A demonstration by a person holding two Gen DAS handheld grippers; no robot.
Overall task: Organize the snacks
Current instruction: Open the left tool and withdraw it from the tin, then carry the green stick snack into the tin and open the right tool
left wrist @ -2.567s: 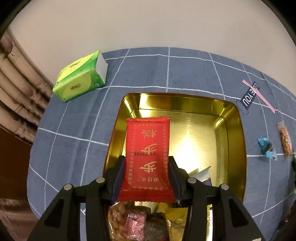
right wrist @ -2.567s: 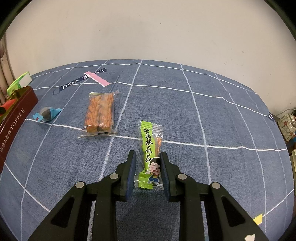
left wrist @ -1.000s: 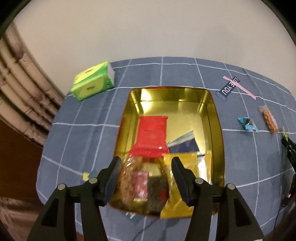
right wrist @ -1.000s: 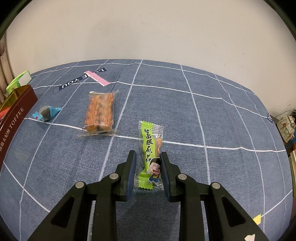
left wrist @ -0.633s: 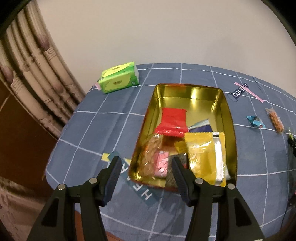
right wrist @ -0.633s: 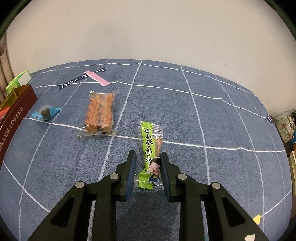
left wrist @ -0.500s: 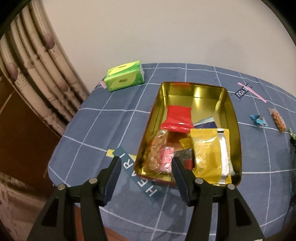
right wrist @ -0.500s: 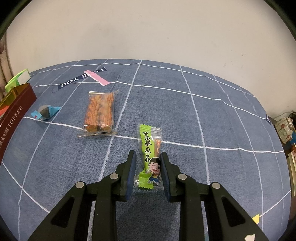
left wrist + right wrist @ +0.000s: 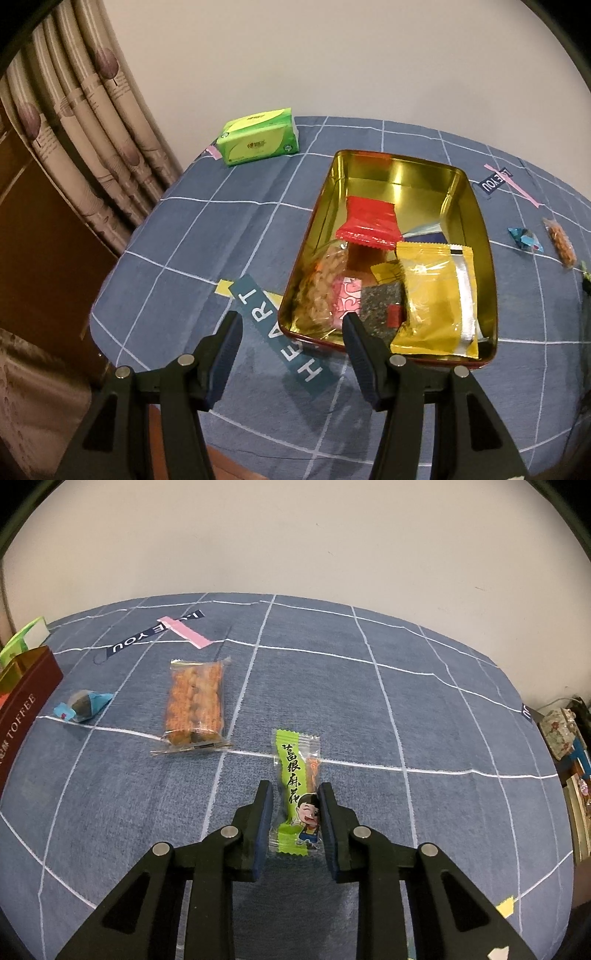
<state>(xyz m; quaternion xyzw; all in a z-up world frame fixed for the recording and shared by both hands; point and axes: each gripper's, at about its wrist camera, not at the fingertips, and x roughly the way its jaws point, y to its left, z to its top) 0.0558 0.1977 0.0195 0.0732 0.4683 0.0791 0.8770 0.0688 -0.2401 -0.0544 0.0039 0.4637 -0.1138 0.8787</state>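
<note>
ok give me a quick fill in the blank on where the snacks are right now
1. The red packet lies inside the ____ tin.
2. The right gripper has its fingers around the ____ snack packet.
3. The left gripper holds ____ between its fingers.
4. The blue-wrapped candy lies on the ____, outside the tin.

Missing words: gold; green; nothing; tablecloth

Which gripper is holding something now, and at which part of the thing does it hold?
The right gripper holds the green snack packet by its lower end, near the cartoon face, pinched across its width. The left gripper is open and holds nothing.
</note>
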